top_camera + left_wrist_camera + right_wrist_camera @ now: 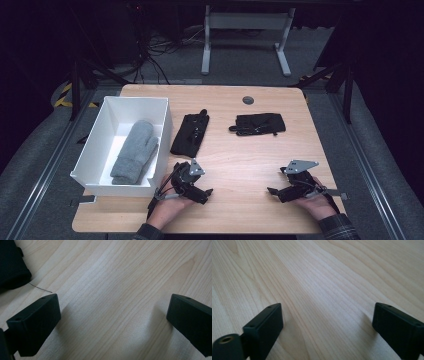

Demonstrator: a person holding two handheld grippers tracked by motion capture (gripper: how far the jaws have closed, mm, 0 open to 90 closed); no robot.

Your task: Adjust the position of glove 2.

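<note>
A grey mitten [135,151] lies inside a white box [92,142] at the table's left. Two black gloves rest on the wood: one [191,133] just right of the box, the other [260,123] farther right. My left gripper [204,194] sits low near the front edge, below the nearer black glove, jaws wide open over bare wood [113,305]. A corner of that black glove [11,266] shows at the top left of the left gripper view. My right gripper [275,192] rests at the front right, open, with bare wood between its jaws [327,315].
A round grey grommet [248,100] is set in the table near its far edge. Beyond the table stand a white desk frame [245,35] and loose cables on the floor. Dark rails run along both sides.
</note>
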